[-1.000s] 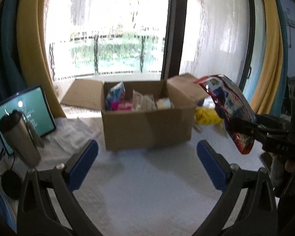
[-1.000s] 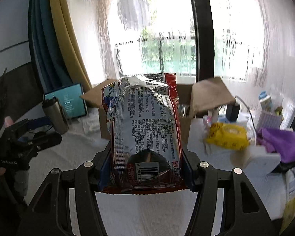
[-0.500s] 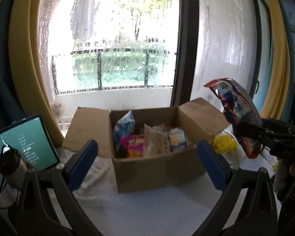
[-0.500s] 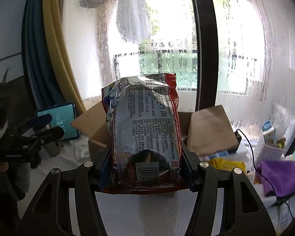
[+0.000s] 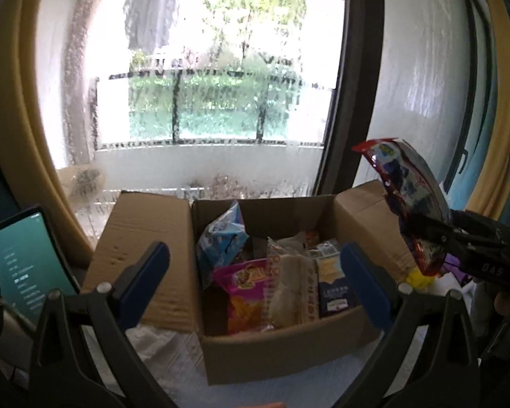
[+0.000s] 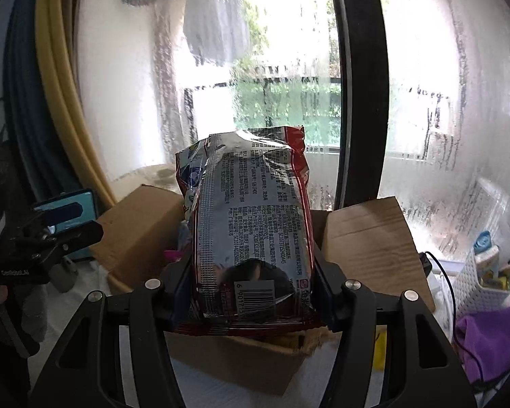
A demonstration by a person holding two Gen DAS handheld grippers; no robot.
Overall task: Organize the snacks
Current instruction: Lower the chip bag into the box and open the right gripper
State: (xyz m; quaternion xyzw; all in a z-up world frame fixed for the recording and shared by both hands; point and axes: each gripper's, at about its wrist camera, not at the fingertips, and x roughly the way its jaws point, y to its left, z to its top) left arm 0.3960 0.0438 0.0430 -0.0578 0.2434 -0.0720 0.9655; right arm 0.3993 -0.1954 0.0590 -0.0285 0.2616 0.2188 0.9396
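Snacks fill the open box (image 5: 289, 350) by the window. The right gripper (image 6: 251, 292) grips a red bag (image 6: 255, 238) upright between its fingers, raised over the box's near right side. The left gripper (image 5: 255, 278) stands wide with nothing in it, near the box's front. A tablet (image 5: 23, 261) leans at far left.
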